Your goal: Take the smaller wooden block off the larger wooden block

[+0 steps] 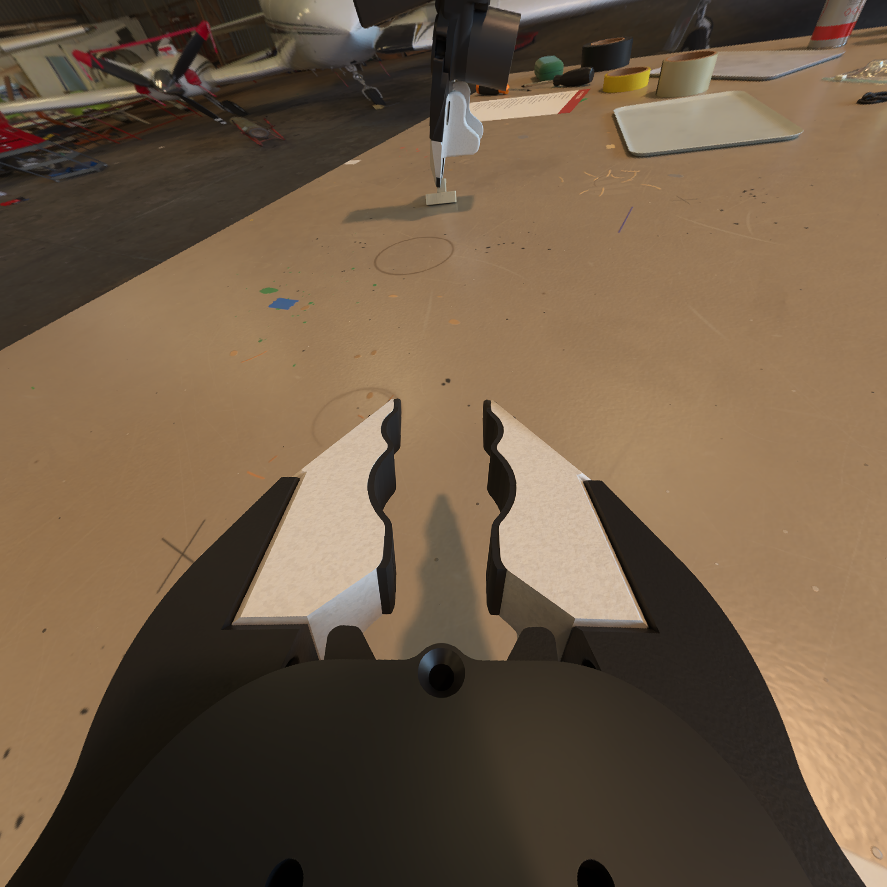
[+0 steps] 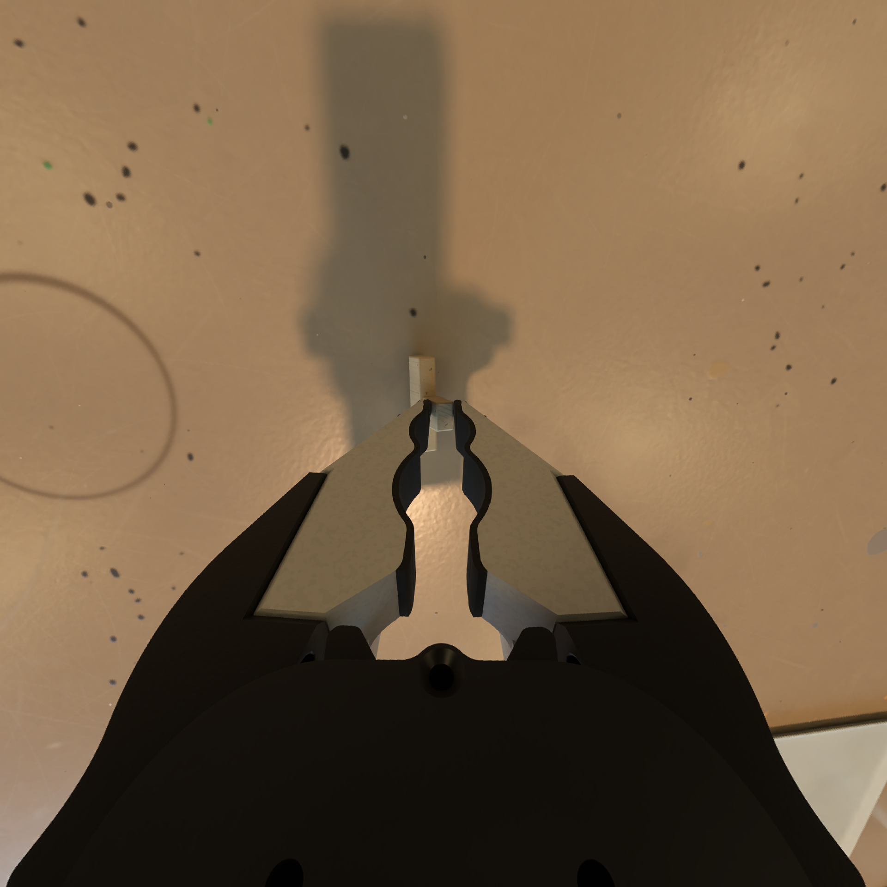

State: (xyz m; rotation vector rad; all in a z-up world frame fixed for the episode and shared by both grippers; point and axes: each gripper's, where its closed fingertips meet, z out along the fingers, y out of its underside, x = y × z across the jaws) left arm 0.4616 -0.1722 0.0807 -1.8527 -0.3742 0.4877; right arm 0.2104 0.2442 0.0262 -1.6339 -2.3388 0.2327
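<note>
On the tan counter (image 1: 624, 384), the left tongs (image 1: 441, 401) hover well apart from the blocks, fingers parted and empty. Farther off, the right tongs (image 2: 440, 402) point straight down — closed on the smaller wooden block (image 2: 441, 416), atop the larger wooden block (image 2: 420, 377).

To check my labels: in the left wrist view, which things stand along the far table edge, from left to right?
Green block → black tape roll → yellow tape roll → beige tape roll.

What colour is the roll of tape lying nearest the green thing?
Yellow tape roll, clearest in the left wrist view.
</note>
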